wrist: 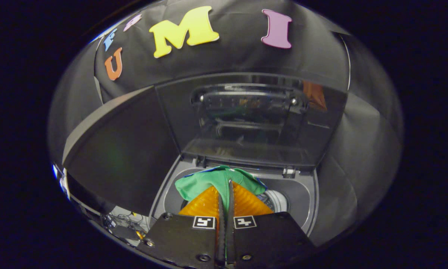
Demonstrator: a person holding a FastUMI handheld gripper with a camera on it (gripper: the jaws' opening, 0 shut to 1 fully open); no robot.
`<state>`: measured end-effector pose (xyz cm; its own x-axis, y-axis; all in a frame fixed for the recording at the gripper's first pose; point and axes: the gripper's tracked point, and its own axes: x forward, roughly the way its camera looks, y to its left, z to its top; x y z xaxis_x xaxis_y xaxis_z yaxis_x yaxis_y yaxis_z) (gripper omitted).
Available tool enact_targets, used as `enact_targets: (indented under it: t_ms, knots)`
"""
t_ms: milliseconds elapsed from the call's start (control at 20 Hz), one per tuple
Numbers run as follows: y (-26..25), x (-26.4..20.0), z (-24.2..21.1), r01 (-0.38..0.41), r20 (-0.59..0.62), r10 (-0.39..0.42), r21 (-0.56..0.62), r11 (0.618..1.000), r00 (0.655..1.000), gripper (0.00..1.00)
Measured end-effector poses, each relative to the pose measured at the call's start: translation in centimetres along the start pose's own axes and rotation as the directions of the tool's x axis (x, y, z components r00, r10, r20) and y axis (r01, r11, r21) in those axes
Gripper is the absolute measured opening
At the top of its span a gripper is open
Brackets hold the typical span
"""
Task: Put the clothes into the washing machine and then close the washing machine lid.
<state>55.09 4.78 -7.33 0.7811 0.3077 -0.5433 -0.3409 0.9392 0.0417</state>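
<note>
I hold the gripper [226, 186] over the washing machine [306, 201], fingers pinched on the clothes [209, 181] above its drum opening [278, 200]; the raised lid [246, 119] stands behind.

The gripper [226, 186] fingers hide the middle of the green cloth [209, 181], and how far it hangs below them cannot be told. Cloth and fingers cover most of the drum [278, 200] just beyond. The lid [246, 119], upright ahead, gives blurred reflections. Clutter [125, 224] left of the gripper is too small to identify.
</note>
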Motion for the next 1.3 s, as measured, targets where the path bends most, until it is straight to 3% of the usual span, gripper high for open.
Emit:
enact_targets:
  t_ms: [350, 750, 1050, 1100, 1300]
  knots:
    - [-0.9, 4.6, -4.9, 0.077, -0.165, -0.07, 0.039, 0.996, 0.984, 0.05]
    - [-2.2, 7.7, -11.0, 0.215, -0.373, -0.157, 0.119, 0.969, 0.914, 0.06]
    - [-2.6, 7.3, -12.0, 0.258, -0.403, -0.177, 0.156, 0.953, 0.898, 0.14]
    - [-2.7, 7.2, -11.9, 0.254, -0.393, -0.176, 0.157, 0.954, 0.902, 0.19]
    - [-2.8, 6.5, -11.4, 0.257, -0.347, -0.192, 0.154, 0.954, 0.918, 0.68]
